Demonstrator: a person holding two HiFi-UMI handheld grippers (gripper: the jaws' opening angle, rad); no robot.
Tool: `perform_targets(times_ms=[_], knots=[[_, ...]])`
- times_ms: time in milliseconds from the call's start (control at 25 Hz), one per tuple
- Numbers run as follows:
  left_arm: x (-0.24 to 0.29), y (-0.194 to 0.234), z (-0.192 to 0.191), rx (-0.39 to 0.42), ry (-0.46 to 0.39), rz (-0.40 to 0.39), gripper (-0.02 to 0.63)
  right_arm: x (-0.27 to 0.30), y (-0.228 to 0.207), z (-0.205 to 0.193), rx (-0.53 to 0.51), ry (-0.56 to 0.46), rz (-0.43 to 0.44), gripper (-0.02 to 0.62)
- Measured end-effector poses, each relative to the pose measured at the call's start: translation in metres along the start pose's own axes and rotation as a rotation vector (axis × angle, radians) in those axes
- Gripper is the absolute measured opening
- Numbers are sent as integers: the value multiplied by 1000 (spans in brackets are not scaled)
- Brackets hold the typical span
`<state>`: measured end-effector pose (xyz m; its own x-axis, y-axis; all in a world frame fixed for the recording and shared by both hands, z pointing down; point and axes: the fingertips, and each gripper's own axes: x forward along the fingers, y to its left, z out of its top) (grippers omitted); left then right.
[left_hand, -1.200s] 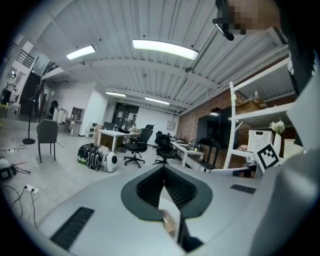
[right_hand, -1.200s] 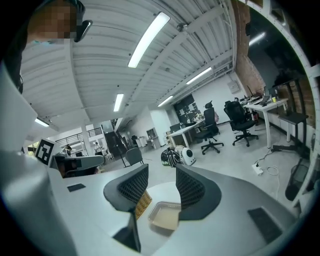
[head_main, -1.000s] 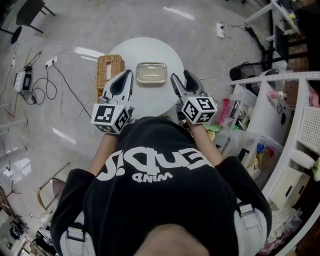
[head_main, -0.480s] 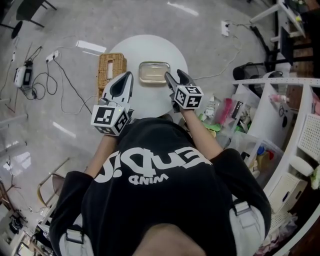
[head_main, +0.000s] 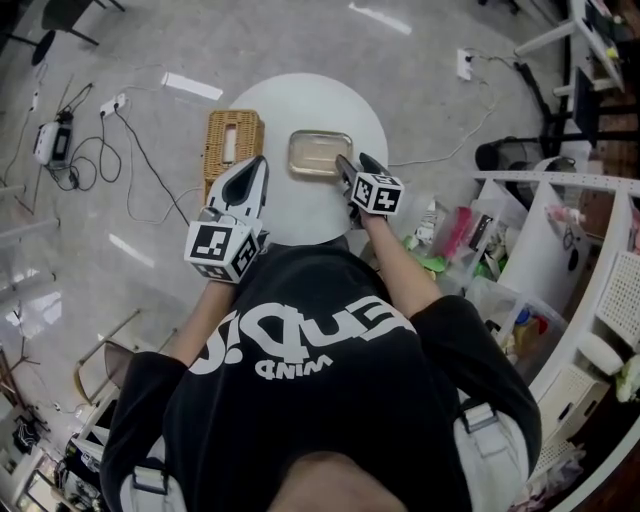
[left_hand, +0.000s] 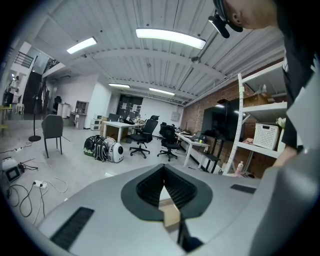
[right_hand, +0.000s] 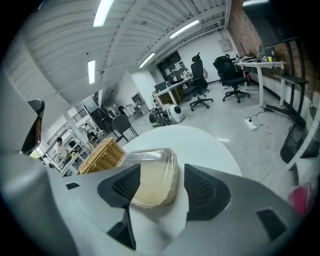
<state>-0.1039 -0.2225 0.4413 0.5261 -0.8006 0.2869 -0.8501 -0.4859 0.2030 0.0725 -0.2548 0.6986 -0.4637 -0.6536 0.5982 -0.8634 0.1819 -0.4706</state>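
Container (head_main: 320, 155), clear and lidded, sits on the round white table (head_main: 290, 212) at upper centre of the head view. It lies between the spread jaws of the right gripper (right_hand: 162, 172); contact cannot be confirmed. The left gripper (left_hand: 164, 170) is pressed together and empty, beside the wicker basket (head_main: 232, 150).

Likely risk: if one jaw touches first, the light container may skid on the smooth top.

The shirt print appears inverted and is not reliably legible.

Here's the clear rectangular plastic container with rounded corners (head_main: 320, 153), its see-through lid on and pale yellowish contents showing through the walls. It sits flat and upright on the round white tabletop (head_main: 300, 215). It's just to the right of the woven wicker basket (head_main: 232, 150), with a narrow strip of tabletop between them, not touching.
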Motion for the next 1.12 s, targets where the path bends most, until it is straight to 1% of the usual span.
perform_targets(times_ms=[160, 360, 680, 800, 1120], knots=[[0, 3, -1, -5, 10, 9, 0, 7, -1, -5, 42, 20, 26, 248], [1, 5, -3, -4, 22, 14, 0, 5, 4, -3, 52, 32, 34, 225], [5, 5, -5, -2, 24, 14, 0, 5, 4, -6, 35, 52, 22, 149], [6, 3, -5, -7, 24, 12, 0, 4, 2, -5, 44, 54, 18, 143], [8, 2, -5, -12, 18, 11, 0, -1, 5, 2, 12, 51, 7, 138]])
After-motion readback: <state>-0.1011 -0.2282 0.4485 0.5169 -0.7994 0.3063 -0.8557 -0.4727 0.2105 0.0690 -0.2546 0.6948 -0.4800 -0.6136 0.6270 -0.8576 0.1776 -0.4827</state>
